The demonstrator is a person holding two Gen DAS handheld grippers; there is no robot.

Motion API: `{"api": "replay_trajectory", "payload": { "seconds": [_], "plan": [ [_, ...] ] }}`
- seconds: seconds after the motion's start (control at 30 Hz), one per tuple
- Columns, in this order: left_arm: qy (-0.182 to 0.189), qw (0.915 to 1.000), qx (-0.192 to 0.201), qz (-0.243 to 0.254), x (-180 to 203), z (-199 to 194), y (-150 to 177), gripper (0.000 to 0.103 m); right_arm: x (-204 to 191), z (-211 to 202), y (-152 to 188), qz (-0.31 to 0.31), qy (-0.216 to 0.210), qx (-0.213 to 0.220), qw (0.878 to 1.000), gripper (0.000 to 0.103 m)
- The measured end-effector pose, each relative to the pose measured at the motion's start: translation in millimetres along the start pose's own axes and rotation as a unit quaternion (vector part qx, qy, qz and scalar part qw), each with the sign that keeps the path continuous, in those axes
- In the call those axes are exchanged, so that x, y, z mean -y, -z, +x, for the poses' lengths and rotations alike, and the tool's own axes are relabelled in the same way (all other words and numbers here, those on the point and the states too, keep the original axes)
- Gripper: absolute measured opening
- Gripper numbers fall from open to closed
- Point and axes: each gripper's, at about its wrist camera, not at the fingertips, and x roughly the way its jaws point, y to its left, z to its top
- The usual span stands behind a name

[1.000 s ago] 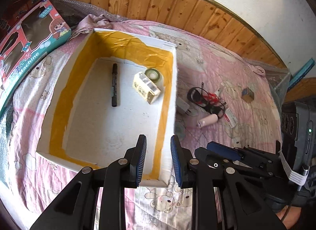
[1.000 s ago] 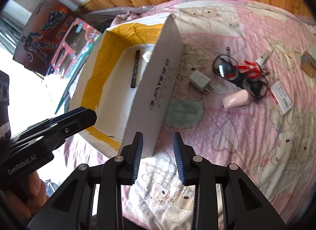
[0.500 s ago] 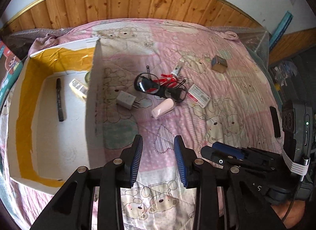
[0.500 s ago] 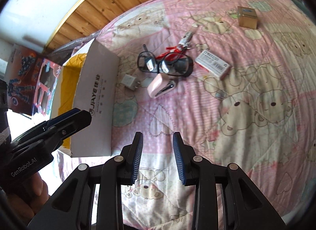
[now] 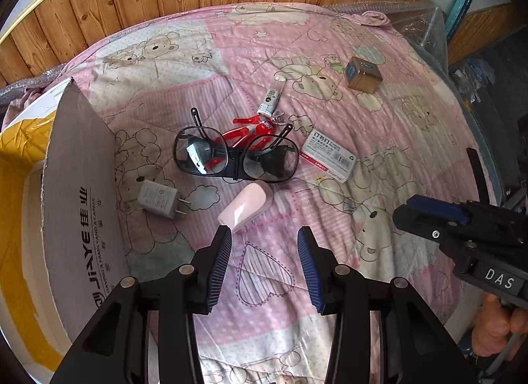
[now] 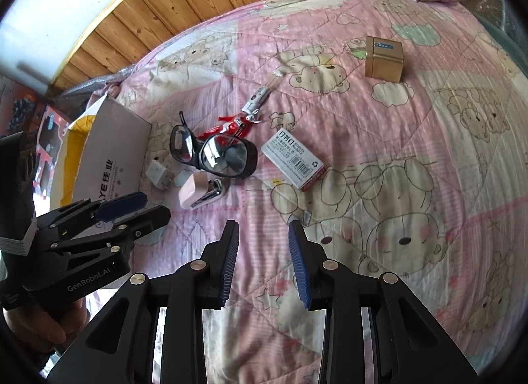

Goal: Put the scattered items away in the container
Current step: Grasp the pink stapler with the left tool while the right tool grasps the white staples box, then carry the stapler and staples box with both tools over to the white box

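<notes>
On the pink bear-print quilt [image 5: 379, 139], both grippers hover with fingers spread, nothing held.

Left gripper [image 5: 264, 261] fingers wide apart, empty, above the quilt's near part, just short of the small pink stapler [image 5: 246, 205]. Right gripper [image 6: 264, 265] also wide apart and empty, over the near middle. White cardboard box with yellow tape lining [image 5: 79, 205] sits at the quilt's left edge; its contents are hidden by the wall. Loose items lie mid-quilt: grey plug-in charger [image 5: 158, 200] just beside the box wall, black-framed safety glasses [image 5: 236, 157] lying over a red toy figure [image 5: 250, 131], small white tube [image 5: 270, 103] behind it, white staple packet with barcode [image 5: 328, 156] right of the glasses, gold cube-shaped box [image 5: 363, 75] well apart toward the far right.
</notes>
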Motion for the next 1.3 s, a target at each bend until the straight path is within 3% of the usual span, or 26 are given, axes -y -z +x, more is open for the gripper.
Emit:
{"api": "replay_trajectory", "payload": {
  "seconds": [0.3,0.63,0.73,0.83,1.03,1.3],
  "plan": [
    [0.005,0.9995,-0.030,-0.001,-18.3,50.0,-14.6,0.043,5.4,50.0,-36.6,-0.063,0.037,-0.030,0.997,0.041],
    [0.033,0.9982,-0.048,-0.012,-29.9,91.1,-17.8,0.044,-1.7,104.0,-59.8,-0.166,0.077,-0.074,0.980,0.046],
    [0.041,0.9985,-0.034,-0.012,-30.6,91.4,-18.8,0.044,0.9,111.9,-61.7,-0.162,0.070,-0.078,0.981,0.047],
    [0.049,0.9981,-0.031,-0.019,-33.1,92.5,-20.9,0.031,3.6,116.1,-63.3,-0.155,0.075,-0.073,0.982,0.041],
    [0.044,0.9984,-0.029,-0.019,-32.8,89.0,-19.5,0.030,9.4,109.3,-66.7,-0.114,0.066,-0.068,0.989,0.039],
    [0.052,0.9977,-0.012,-0.043,-35.1,54.2,-10.4,0.030,8.9,76.1,-59.8,-0.077,0.062,-0.045,0.994,0.039]
  ]
}}
